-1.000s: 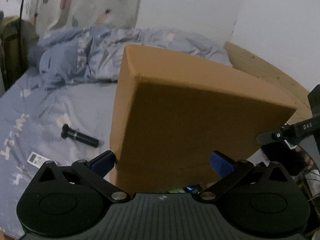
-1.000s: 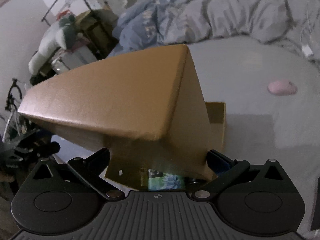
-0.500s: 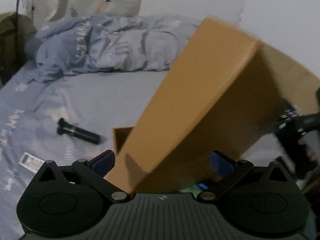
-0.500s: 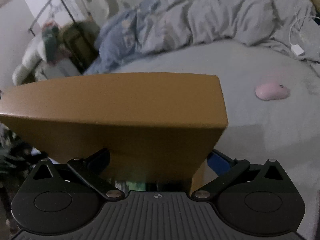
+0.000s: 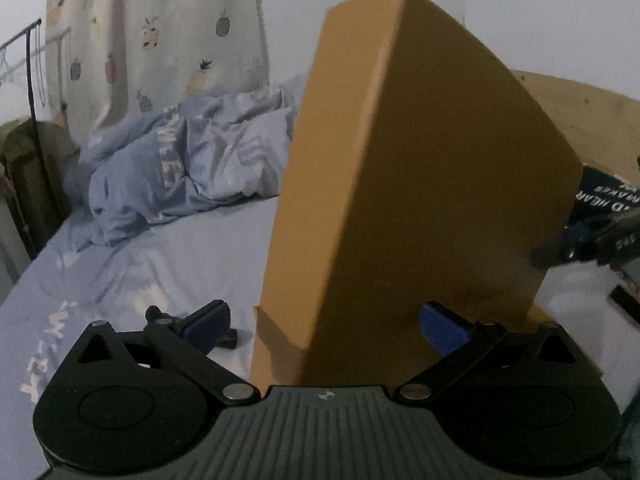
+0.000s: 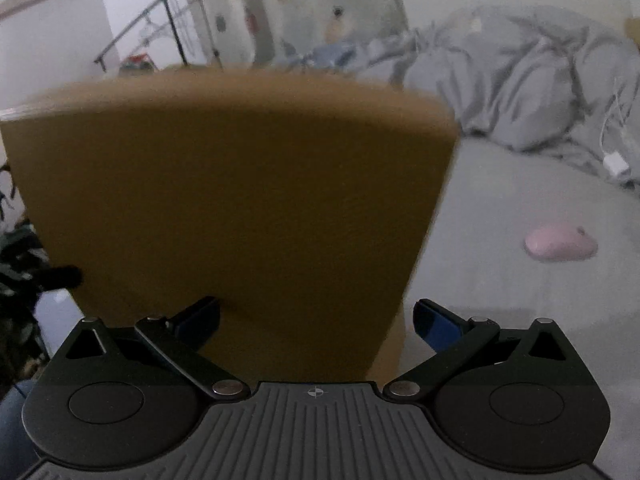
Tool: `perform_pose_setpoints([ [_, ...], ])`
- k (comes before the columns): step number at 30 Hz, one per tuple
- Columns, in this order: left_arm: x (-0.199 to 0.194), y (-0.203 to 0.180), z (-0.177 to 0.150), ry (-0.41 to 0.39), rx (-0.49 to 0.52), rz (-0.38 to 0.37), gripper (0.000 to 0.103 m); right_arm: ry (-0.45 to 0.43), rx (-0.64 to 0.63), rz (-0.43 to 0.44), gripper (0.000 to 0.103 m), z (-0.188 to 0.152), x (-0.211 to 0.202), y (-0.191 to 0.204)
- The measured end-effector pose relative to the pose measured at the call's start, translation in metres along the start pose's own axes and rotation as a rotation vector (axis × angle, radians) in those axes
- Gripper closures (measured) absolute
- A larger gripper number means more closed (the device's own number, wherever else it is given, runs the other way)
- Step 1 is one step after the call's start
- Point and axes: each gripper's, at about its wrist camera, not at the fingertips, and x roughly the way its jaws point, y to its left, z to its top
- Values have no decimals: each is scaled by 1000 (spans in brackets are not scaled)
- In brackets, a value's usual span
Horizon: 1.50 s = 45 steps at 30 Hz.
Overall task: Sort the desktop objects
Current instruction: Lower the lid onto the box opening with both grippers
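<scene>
A brown cardboard box lid stands nearly upright above the box base on the bed. My left gripper is open, its fingers either side of the lid's lower edge. In the right wrist view the lid fills the middle, blurred. My right gripper is open around its lower edge. A pink mouse lies on the grey sheet to the right. A black cylindrical object lies mostly hidden behind my left finger.
A crumpled blue-grey duvet lies at the head of the bed. A white charger and cable lie by the duvet. A clothes rack and pineapple curtain stand behind. The other gripper shows at right.
The lid has swung from lying tilted over the box to standing almost upright. Both grippers tilted upward with it; the box contents seen earlier are now hidden.
</scene>
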Motion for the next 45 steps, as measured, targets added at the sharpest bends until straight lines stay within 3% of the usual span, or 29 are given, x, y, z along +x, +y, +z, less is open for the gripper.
perform_pose_setpoints([
  [4,9,-12,-5,-12,51,-4,0,-5,69,91,0,-5,19,-10],
  [8,14,-11,-1,-26,25,10,0,8,89,43,0,3,31,-5],
  [21,1,5,7,-1,-85,-7,0,-10,132,27,0,32,14,10],
  [25,-5,15,11,25,-146,-36,0,-8,89,24,0,48,0,25],
  [31,-24,16,19,2,-160,-64,0,37,71,-23,0,66,-29,48],
  [45,-104,21,16,-44,-175,-169,0,150,73,8,0,60,-125,98],
])
